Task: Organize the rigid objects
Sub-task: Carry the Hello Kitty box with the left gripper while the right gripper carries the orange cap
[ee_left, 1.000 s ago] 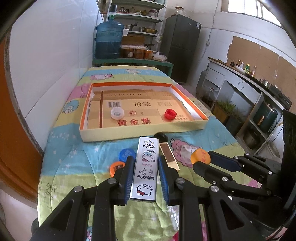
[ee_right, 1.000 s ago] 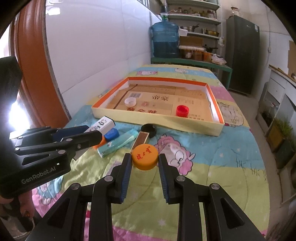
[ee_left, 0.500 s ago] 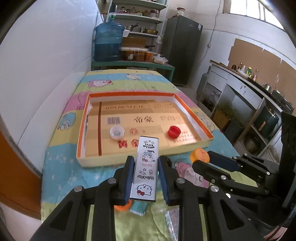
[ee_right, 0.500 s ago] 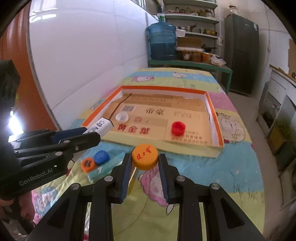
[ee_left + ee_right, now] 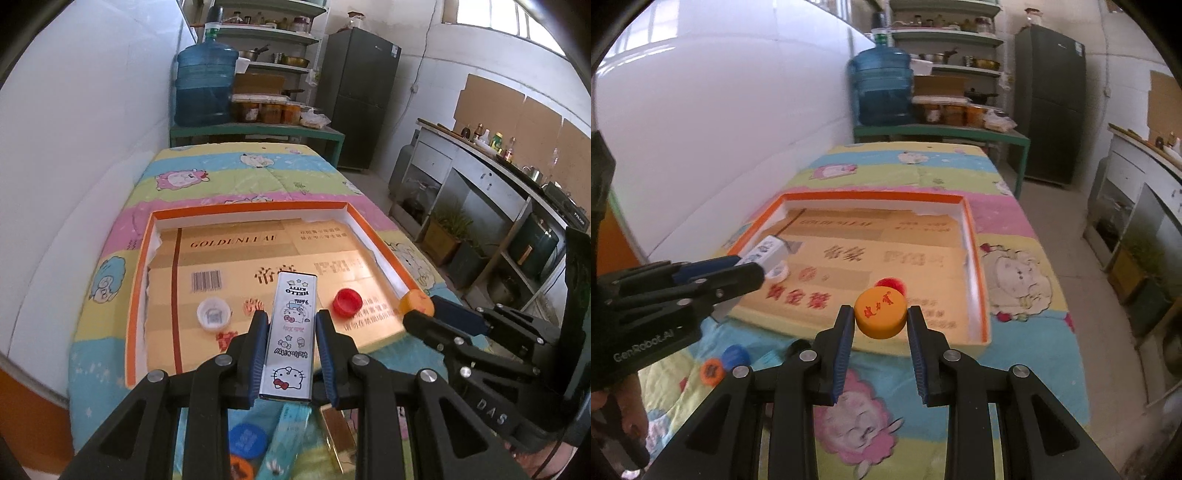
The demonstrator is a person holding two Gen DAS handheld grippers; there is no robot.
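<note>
Left tongs pinch a Hello Kitty box above the tray, between its white cap and red cap. Right tongs pinch an orange cap over the tray's near edge.

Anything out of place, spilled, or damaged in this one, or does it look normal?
Nothing spilled or visibly damaged. The left tool grips the Hello Kitty box and the right tool an orange cap, both over the tray. Several pieces lie outside it, including a blue cap.
</note>
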